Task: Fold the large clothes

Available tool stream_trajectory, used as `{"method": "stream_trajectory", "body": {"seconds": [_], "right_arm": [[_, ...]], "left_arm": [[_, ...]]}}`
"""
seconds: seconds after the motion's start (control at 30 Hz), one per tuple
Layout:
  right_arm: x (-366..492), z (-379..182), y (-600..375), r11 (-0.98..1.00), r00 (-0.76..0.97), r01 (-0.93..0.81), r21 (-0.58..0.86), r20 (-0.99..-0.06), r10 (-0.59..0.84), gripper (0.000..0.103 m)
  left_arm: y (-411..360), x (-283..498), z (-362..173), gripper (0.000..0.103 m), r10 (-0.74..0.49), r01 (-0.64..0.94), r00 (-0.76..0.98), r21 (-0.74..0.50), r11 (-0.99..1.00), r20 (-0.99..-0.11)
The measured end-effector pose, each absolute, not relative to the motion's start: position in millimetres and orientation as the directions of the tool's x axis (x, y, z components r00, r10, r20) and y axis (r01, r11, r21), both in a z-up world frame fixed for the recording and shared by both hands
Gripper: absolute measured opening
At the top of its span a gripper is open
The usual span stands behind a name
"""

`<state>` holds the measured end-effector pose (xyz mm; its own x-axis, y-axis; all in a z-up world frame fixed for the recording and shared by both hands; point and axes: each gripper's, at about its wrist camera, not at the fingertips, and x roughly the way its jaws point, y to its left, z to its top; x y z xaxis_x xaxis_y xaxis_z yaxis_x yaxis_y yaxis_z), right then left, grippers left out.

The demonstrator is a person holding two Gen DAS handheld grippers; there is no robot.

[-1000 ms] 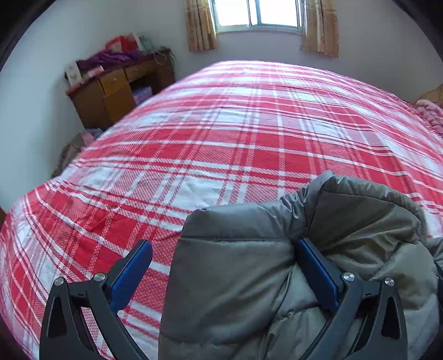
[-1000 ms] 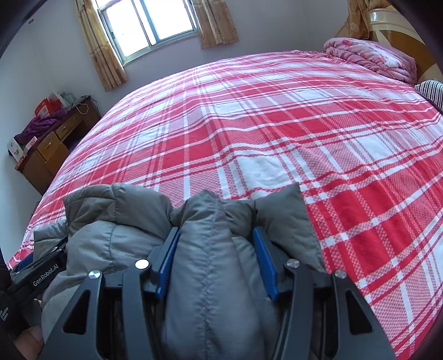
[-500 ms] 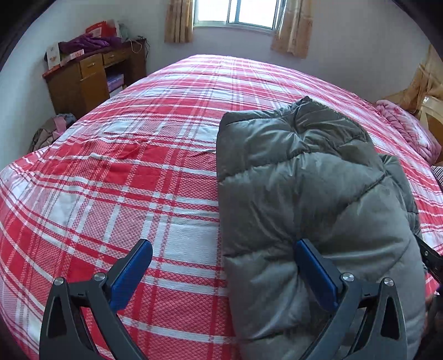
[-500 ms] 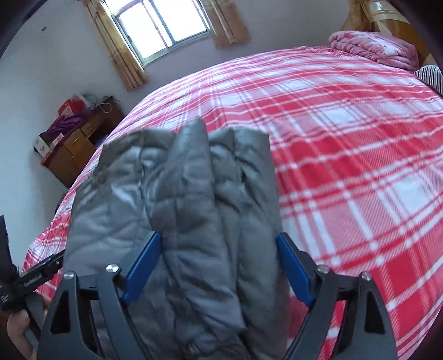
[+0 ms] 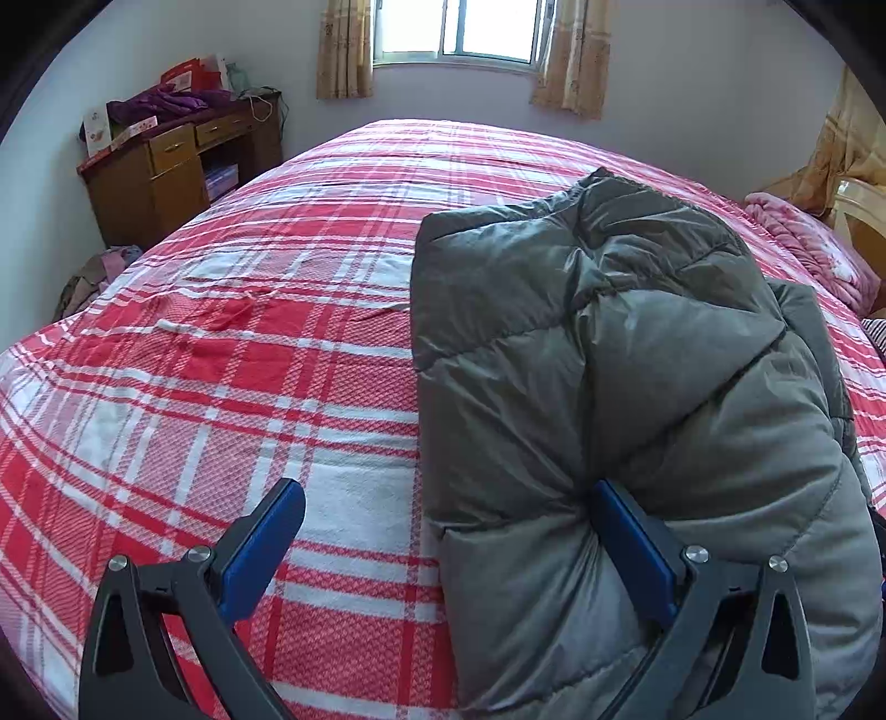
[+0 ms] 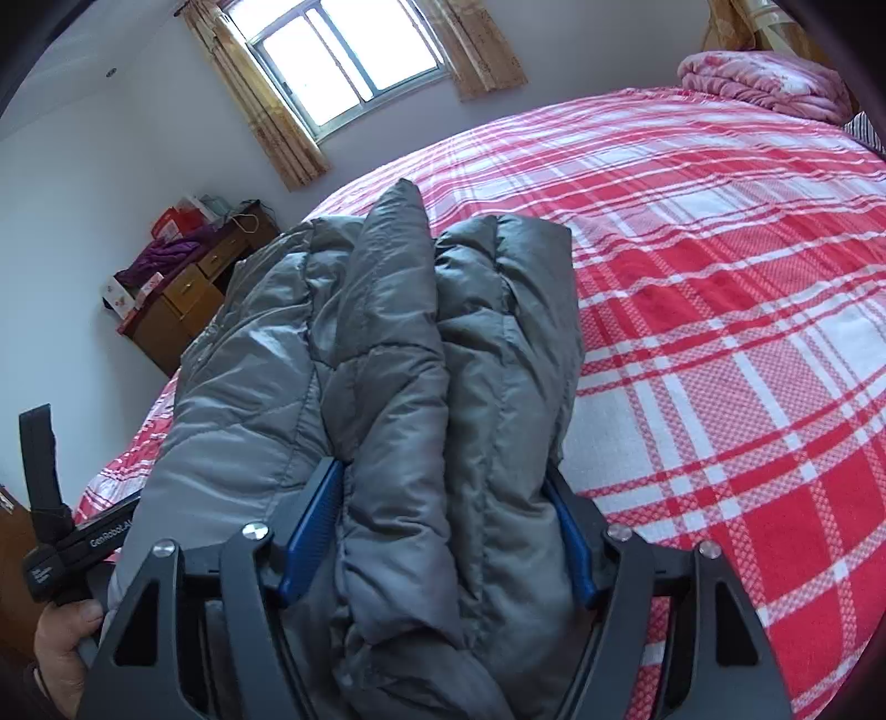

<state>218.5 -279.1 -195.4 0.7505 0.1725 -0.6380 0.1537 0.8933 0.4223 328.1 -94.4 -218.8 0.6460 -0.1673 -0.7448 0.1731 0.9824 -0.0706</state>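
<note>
A folded grey puffer jacket (image 5: 626, 376) lies on the red plaid bed (image 5: 249, 387). My left gripper (image 5: 448, 515) is wide open at the jacket's near left edge. Its right finger (image 5: 631, 543) presses into the jacket and its left finger (image 5: 260, 543) hangs over bare bedspread. In the right wrist view the jacket (image 6: 387, 354) fills the middle. My right gripper (image 6: 443, 531) has its jaws set apart around a thick fold of the jacket, with both pads touching the fabric. The left gripper's body (image 6: 66, 545) and a hand show at the lower left.
A wooden desk (image 5: 171, 166) with clutter stands by the far left wall. A window with curtains (image 5: 459, 33) is at the far wall. A pink blanket (image 6: 769, 83) lies at the bed's far right. A clothes pile (image 5: 94, 277) is on the floor beside the bed.
The jacket went from bunched up near both grippers to lying laid out on the bed. The right jaws spread wider around the fold, then narrowed slightly. Both cameras rose and pulled back.
</note>
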Motion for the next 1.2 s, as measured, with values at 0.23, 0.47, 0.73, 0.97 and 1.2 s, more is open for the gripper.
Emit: {"method": "stream_trajectory", "body": {"seconds": [0.23, 0.47, 0.73, 0.97, 1.2], "right_arm": [[225.9, -193.4, -260.5, 0.898, 0.739, 0.059, 0.437, -0.624, 0.254, 0.053], [237.3, -199.5, -264.2, 0.858, 0.714, 0.072, 0.509, -0.627, 0.312, 0.063], [249.6, -206.9, -269.3, 0.774, 0.695, 0.016, 0.633, -0.564, 0.446, 0.038], [218.1, -187.2, -276.4, 0.751, 0.736, -0.052, 0.658, -0.484, 0.474, 0.025], [188.3, -150.6, -267.4, 0.730, 0.762, -0.132, 0.670, -0.402, 0.508, 0.024]], "left_arm": [[-94.6, 330.0, -219.9, 0.102, -0.183, 0.187, 0.645, -0.080, 0.979, -0.742], [-107.8, 330.9, -218.9, 0.082, -0.261, 0.237, 0.626, -0.139, 0.961, -0.735], [-126.0, 320.4, -204.8, 0.031, -0.310, 0.365, 0.612, -0.089, 0.927, -0.727], [-100.1, 295.9, -165.1, 0.012, -0.367, 0.397, 0.634, -0.120, 0.910, -0.681], [-78.4, 260.9, -119.2, 0.011, -0.383, 0.407, 0.693, -0.107, 0.907, -0.611]]}}
